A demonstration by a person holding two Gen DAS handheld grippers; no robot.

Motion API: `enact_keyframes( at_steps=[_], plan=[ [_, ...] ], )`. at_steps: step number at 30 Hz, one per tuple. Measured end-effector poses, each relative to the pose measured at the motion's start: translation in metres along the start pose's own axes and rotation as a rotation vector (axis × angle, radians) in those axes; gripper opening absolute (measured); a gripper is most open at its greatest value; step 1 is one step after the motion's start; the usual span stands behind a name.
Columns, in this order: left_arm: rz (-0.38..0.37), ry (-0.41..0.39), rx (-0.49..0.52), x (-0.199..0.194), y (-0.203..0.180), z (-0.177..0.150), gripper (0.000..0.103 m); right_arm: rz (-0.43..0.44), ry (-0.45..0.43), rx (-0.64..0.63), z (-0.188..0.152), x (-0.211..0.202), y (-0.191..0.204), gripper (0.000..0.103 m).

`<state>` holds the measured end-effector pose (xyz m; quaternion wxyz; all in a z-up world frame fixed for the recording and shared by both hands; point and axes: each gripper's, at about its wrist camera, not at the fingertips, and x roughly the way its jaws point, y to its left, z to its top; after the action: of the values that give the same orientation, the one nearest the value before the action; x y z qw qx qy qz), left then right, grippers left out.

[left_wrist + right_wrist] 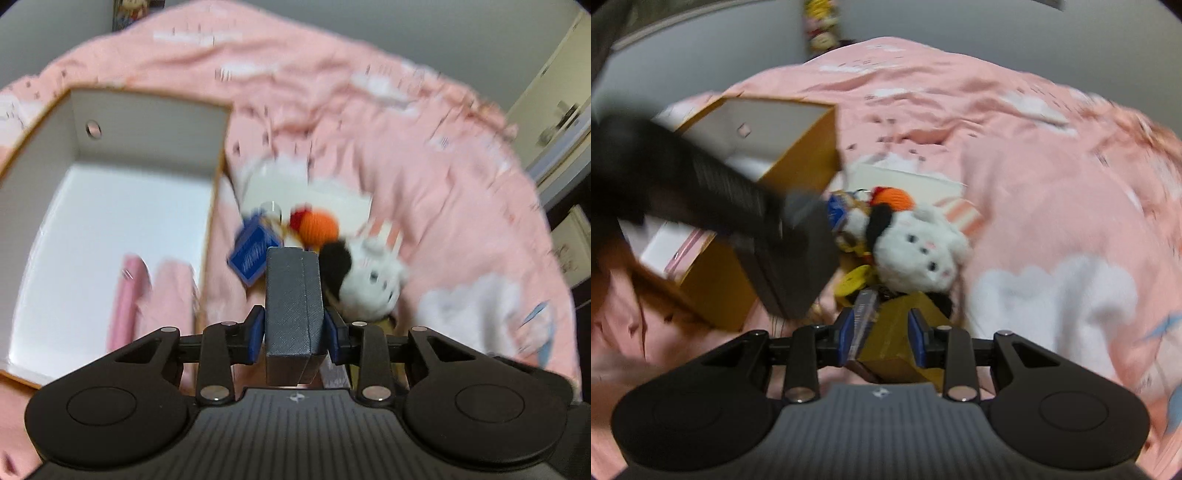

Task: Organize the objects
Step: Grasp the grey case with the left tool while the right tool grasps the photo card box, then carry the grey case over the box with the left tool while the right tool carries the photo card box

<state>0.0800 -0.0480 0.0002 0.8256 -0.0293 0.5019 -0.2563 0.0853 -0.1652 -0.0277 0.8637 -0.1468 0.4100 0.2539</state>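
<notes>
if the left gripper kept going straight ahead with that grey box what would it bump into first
Most likely the orange knitted ball in the toy pile, which sits just past the far end of the grey box held by the left gripper. The blue tag lies slightly left. Blur leaves depth unclear.

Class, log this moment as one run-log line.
left claw: shut on grey case | right claw: around yellow box | cardboard box: open

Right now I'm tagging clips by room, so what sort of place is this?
Most likely a bedroom: a rumpled pink cloud-print bedspread covers the surface, a white plush toy lies on it, and a door with a handle stands behind.
</notes>
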Motion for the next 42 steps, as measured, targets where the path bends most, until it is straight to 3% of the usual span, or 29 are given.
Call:
enact_keyframes(
  at_steps=[6, 15, 25, 34, 42],
  plan=[
    [-0.06, -0.121, -0.061, -0.043, 0.04, 0.023, 0.038, -0.031, 0.106, -0.181, 0.016, 0.026, 0.037, 0.034],
    [-0.013, -0.236, -0.129, -0.081, 0.105, 0.032, 0.038, -0.134, 0.348, -0.257, 0.043, 0.087, 0.057, 0.033],
    [-0.01, -0.13, -0.18, -0.054, 0.157, 0.025, 0.038, -0.276, 0.529, -0.371, 0.041, 0.137, 0.075, 0.032],
    [0.004, -0.079, -0.155, -0.042, 0.17, 0.021, 0.038, -0.232, 0.464, -0.321, 0.046, 0.1, 0.063, 0.026],
    [0.025, -0.08, -0.124, -0.044, 0.169, 0.02, 0.038, -0.036, 0.313, 0.026, 0.065, 0.036, 0.031, 0.024]
  ],
)
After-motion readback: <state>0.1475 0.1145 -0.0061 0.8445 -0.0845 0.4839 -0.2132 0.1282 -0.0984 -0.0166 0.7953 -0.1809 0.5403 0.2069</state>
